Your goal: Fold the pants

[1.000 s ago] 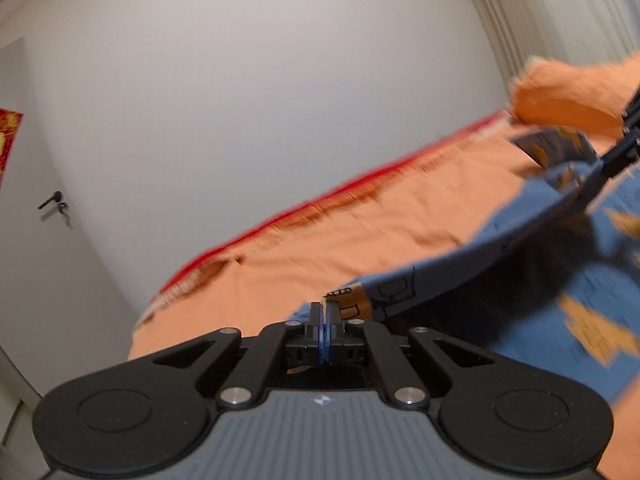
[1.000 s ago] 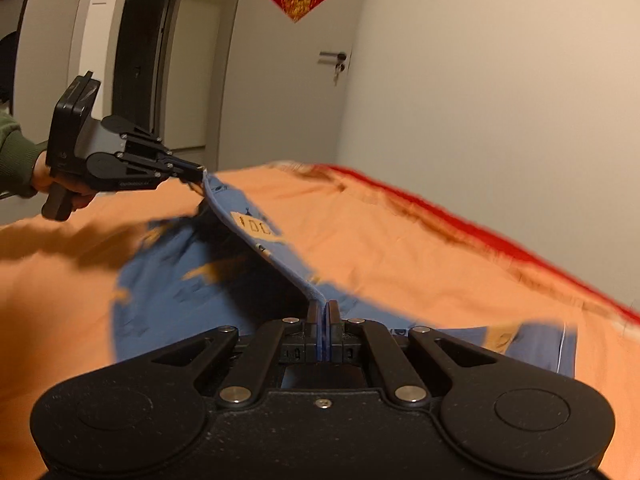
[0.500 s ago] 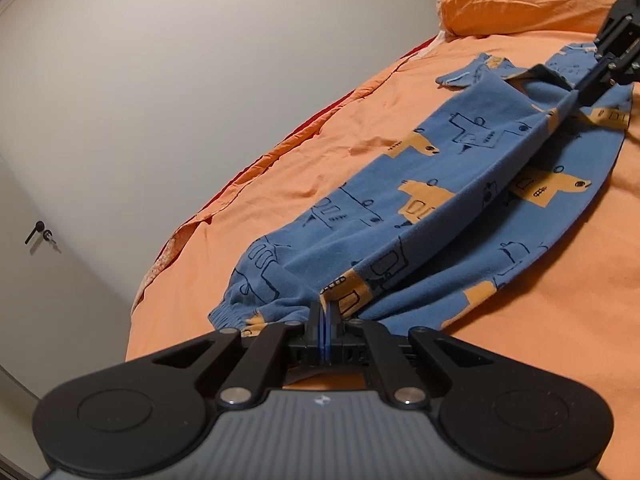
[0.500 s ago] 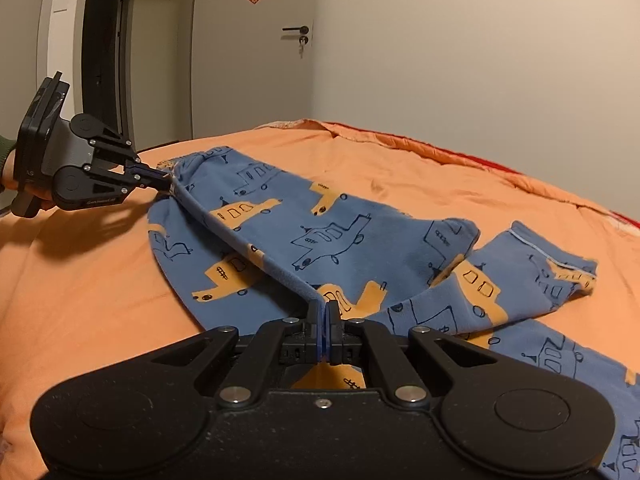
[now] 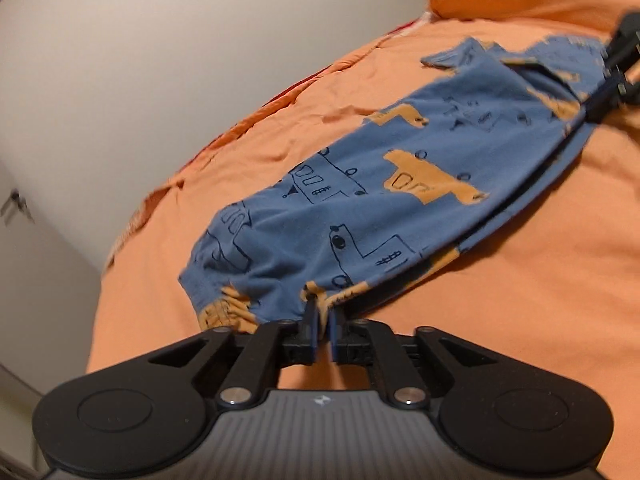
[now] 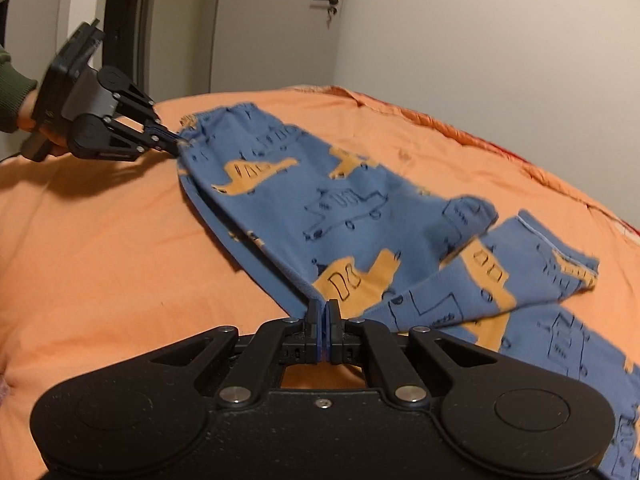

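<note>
Pants (image 5: 360,208) soft matt cloth; bedcover (image 5: 520,300) wrinkled cloth.

Left gripper (image 5: 322,312) low in its own view, pointing down and forward; jaws opening, a narrow gap showing between the pads, blue fabric edge at the tips but no clear pinch. From the right wrist view it sits far left, tips (image 6: 173,145) at the fabric's far corner, held by a hand (image 6: 38,128) in a green sleeve cuff (image 6: 14,92) at the left edge. Right gripper (image 6: 322,312) near and centred, angled downward, jaws closed tight with a fabric fold pinched between the pads. In the left wrist view it shows only partly, far right edge (image 5: 600,110).
</note>
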Available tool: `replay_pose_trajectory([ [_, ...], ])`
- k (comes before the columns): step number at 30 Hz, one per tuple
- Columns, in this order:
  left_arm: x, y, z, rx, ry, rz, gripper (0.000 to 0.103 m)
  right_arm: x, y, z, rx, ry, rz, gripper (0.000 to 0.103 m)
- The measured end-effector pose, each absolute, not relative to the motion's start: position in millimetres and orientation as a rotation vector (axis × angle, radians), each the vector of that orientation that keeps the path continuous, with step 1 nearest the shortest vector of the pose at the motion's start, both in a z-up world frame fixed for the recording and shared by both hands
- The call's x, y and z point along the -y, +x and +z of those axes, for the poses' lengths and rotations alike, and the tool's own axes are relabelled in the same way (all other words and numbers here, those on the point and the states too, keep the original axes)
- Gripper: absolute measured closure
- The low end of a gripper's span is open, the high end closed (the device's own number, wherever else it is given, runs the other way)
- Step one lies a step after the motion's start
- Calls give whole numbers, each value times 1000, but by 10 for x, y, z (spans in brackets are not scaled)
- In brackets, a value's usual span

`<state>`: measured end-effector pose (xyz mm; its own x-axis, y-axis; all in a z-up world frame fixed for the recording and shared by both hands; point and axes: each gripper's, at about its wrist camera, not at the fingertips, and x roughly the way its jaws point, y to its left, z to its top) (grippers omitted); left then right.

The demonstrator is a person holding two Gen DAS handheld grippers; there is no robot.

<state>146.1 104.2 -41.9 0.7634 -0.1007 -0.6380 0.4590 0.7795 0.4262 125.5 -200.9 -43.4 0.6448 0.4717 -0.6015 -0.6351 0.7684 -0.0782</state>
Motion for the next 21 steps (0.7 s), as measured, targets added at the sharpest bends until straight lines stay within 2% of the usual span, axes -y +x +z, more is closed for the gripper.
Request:
replay_pose_trajectory([
  [2, -1050, 1451, -323, -644, 516, -330, 43, 2057, 1240, -397, -598, -265, 638, 85],
  [3, -1046, 1420, -262, -632, 461, -342, 34, 2098, 1216, -376, -596, -245, 637, 81],
  [5, -983, 1418, -170, -627, 384, -361, 16, 2201, 1144, -335, -591, -221, 608, 55],
  [6, -920, 1435, -140, -624, 356, -370, 11, 2259, 1112, -316, -588, -217, 587, 47],
  [7, -841, 1453, -118, -615, 335, -377, 3, 2326, 1067, -302, -587, -216, 560, 35],
  [8, -761, 1474, -100, -607, 317, -385, 0, 2397, 1030, -282, -586, -218, 528, 26],
  [9, -661, 1506, -84, -600, 298, -406, 0, 2476, 1008, -264, -583, -223, 499, 21],
  [11, -413, 1583, -59, -592, 269, -466, 0, 2636, 1025, -213, -572, -252, 449, 3],
  [21, 669, 1901, -169, -600, 100, -713, 0, 3121, 2303, 107, -671, -444, 387, 1],
])
